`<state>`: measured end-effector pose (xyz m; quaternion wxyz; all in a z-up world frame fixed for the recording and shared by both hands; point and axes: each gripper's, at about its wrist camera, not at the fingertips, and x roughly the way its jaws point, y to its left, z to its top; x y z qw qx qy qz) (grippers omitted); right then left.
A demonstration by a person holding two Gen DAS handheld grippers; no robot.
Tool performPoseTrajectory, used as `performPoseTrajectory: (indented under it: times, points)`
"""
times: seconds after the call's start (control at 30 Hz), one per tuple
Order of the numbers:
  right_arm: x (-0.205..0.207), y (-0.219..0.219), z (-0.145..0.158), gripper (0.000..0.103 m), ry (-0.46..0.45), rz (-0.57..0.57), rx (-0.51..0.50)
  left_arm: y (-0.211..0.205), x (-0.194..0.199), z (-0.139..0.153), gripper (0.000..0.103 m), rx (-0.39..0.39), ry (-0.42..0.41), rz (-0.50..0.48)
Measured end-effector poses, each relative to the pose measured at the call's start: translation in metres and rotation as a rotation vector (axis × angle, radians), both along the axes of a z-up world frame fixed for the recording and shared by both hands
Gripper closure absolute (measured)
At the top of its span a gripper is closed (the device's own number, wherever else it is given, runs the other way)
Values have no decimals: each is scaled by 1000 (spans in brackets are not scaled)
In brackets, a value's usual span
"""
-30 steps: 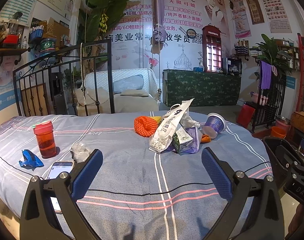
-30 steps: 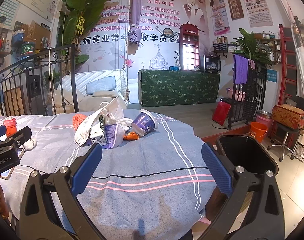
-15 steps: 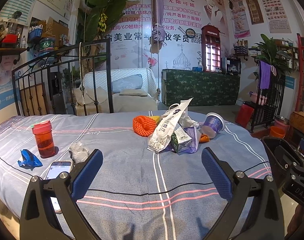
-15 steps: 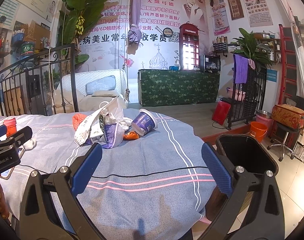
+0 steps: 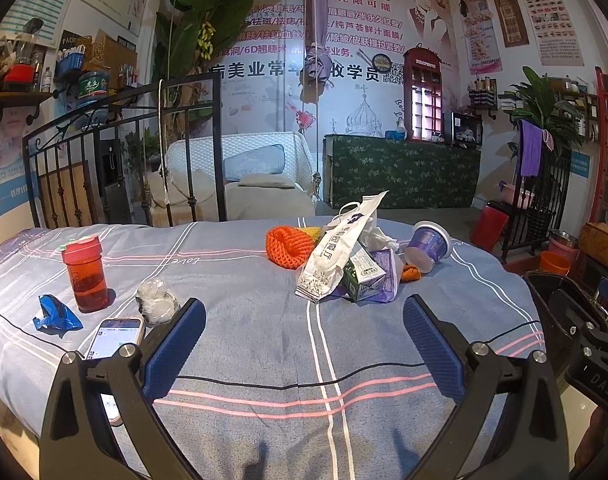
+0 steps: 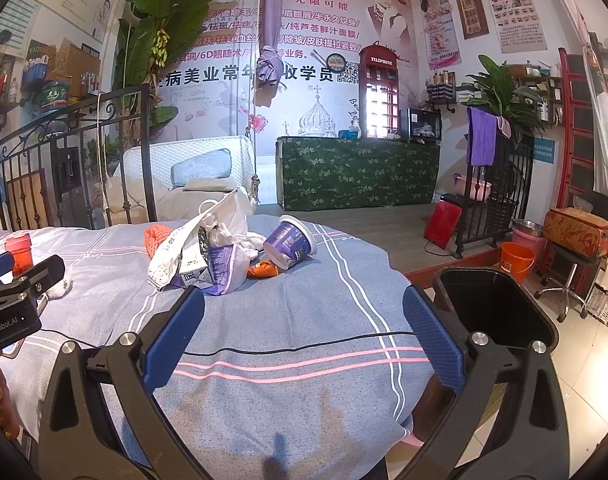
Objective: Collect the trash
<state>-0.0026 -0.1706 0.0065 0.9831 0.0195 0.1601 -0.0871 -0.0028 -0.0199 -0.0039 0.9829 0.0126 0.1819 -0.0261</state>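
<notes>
A heap of trash lies on the bed: a white paper bag point(image 5: 336, 248), an orange foam net point(image 5: 287, 246), a green carton point(image 5: 364, 274), a purple wrapper point(image 5: 386, 276), a purple cup point(image 5: 428, 245) on its side and an orange scrap point(image 5: 411, 272). Further left lie a crumpled clear wrapper point(image 5: 156, 300) and a blue wrapper point(image 5: 55, 314). My left gripper point(image 5: 304, 332) is open, short of the heap. In the right wrist view the heap point(image 6: 207, 256) and cup point(image 6: 289, 242) lie ahead, and my right gripper point(image 6: 304, 332) is open over the bed's near end. A black bin point(image 6: 496, 308) stands right of the bed.
A red bottle point(image 5: 85, 274) stands upright at left, with a phone point(image 5: 113, 338) near my left finger. A black cable point(image 5: 304, 380) crosses the striped bedsheet point(image 5: 243, 280). A black iron headboard point(image 5: 123, 160) rises at the far left. An orange bucket point(image 6: 516, 260) sits on the floor.
The left gripper has shifted slightly, so the scene slides a little left in its view. The right view is unchanged.
</notes>
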Motion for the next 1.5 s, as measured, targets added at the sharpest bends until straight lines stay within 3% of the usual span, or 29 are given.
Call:
performPoseTrajectory:
  times: [0.17, 0.43, 0.6, 0.7, 0.77, 0.9, 1.03, 1.17, 1.3, 1.37, 1.5]
  points:
    - [9, 4, -3, 5, 25, 15, -14, 2, 5, -6, 5, -1, 18, -7]
    - [62, 26, -24, 5, 211, 186, -44, 23, 28, -23, 5, -4, 122, -38]
    - [94, 39, -29, 5, 266, 267, -1, 59, 58, -32, 5, -22, 224, -10]
    - [121, 52, -27, 5, 288, 323, -6, 86, 82, -31, 5, 5, 263, 14]
    - [134, 58, -25, 5, 295, 337, -8, 105, 104, -30, 5, 42, 291, 34]
    - [155, 69, -23, 5, 285, 339, -20, 148, 143, -29, 6, 37, 338, 56]
    - [169, 80, -22, 5, 295, 354, -81, 179, 181, -38, 16, 17, 453, 28]
    - [181, 86, -22, 5, 326, 363, -84, 184, 196, -51, 25, 59, 536, 0]
    - [191, 88, -21, 10, 339, 378, -68, 186, 200, -55, 43, 69, 557, -6]
    - [197, 88, -22, 13, 347, 394, -43, 185, 199, -54, 60, 73, 551, -16]
    - [209, 92, -20, 17, 351, 434, 10, 181, 195, -51, 66, 88, 513, -17]
